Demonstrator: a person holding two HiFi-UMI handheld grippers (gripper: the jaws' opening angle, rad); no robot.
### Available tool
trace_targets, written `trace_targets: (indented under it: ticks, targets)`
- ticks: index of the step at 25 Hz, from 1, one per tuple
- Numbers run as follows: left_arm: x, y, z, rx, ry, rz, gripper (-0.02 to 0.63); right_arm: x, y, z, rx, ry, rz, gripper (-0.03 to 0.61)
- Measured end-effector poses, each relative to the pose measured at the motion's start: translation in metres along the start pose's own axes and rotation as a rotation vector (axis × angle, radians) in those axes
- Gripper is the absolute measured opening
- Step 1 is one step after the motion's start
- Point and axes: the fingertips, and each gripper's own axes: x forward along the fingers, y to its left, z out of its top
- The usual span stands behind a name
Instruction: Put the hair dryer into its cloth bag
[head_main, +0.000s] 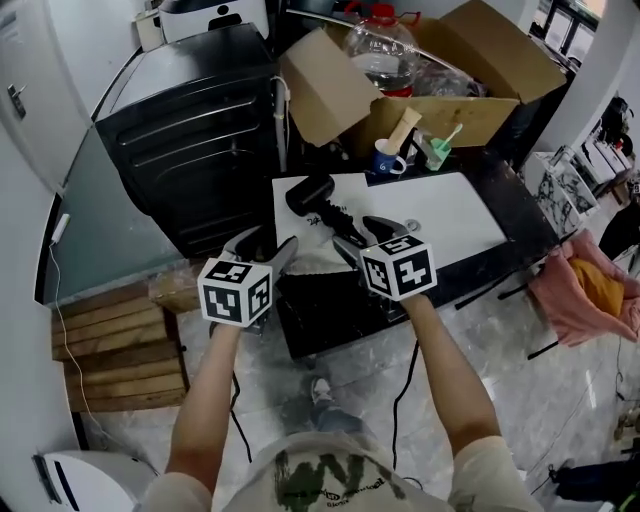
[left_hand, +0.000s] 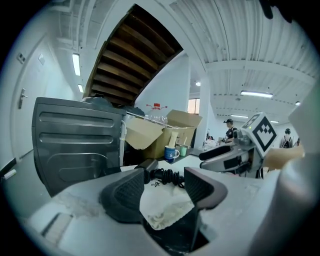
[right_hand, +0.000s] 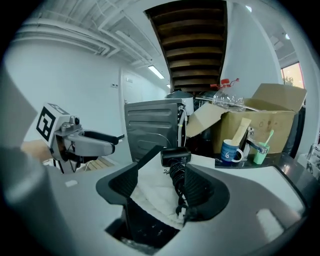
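Hair dryer (head_main: 310, 194), black, lies on its side on the white cloth bag (head_main: 296, 228), which is spread flat at the left end of a white tabletop (head_main: 450, 215) — its coiled cord (head_main: 336, 218) trails toward the person. The left gripper (head_main: 268, 246) and right gripper (head_main: 365, 234) hover side by side over the bag's near edge. Both have their jaws wide apart and grip nothing; each gripper view looks across the cloth at the dryer. Behind it stand a blue mug (head_main: 388, 158) and an open cardboard box (head_main: 450, 110).
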Motion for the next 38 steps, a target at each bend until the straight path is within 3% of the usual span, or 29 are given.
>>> trace_targets:
  ticks: [13,24,38]
  targets:
    - [0.06,0.03,-0.008,-0.021,0.065,0.059,0.262,0.082,-0.036,-0.022,-0.004,0.199,0.121,0.319]
    - [0.073,0.046,-0.01,-0.028,0.093,0.109,0.262,0.129,-0.048,-0.045,0.005,0.321,0.154,0.33]
    - [0.078,0.051,-0.014,-0.008,0.116,0.078,0.262,0.158,-0.049,-0.071,-0.025,0.474,0.07,0.327]
